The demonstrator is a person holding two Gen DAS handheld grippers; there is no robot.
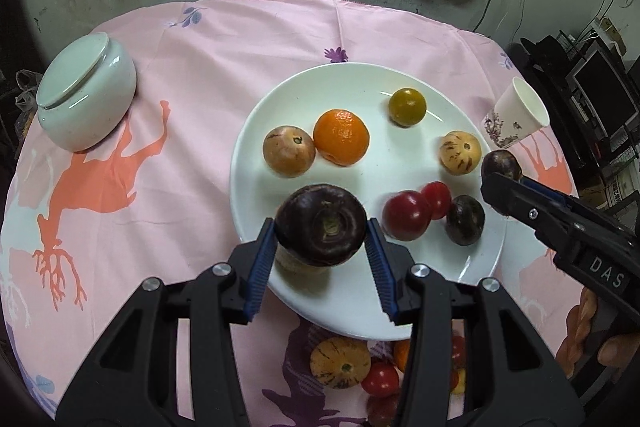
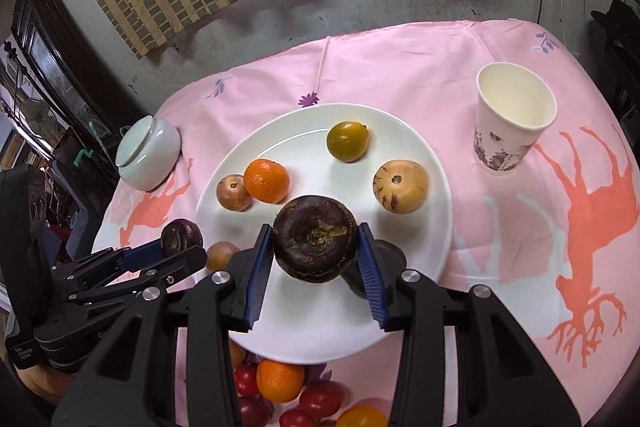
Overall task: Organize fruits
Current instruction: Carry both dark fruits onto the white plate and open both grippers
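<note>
The left gripper [image 1: 322, 237] pinches a dark purple round fruit [image 1: 321, 230] between its blue pads, holding it above the near-left rim of the white plate [image 1: 360, 307]. The right gripper [image 2: 316, 241] pinches a second dark purple fruit [image 2: 315, 237] the same way, above the near middle of the plate; in the left wrist view this gripper enters from the right with its fruit at the plate's right rim. On the plate lie an orange mandarin [image 1: 341, 136] touching a tan-brown round fruit [image 1: 289, 151] on its left, a green-yellow citrus fruit [image 1: 407, 106] at the far side, a pale yellow streaked fruit [image 1: 460, 151] at the right, and toward the near right 2 red tomato-like fruits [image 1: 408, 215] touching each other, with a small dark purple fruit [image 1: 465, 225] just beside them. More fruit sits on the pink printed tablecloth [image 1: 180, 67] at the near edge, partly hidden by the plate and grippers: a striped yellow one [image 1: 340, 367], red ones and an orange one [image 2: 280, 381]. A lidded white ceramic jar [image 1: 86, 93] stands at the far left, well apart from the plate, and a flower-printed paper cup [image 2: 514, 117] stands upright at the far right.
</note>
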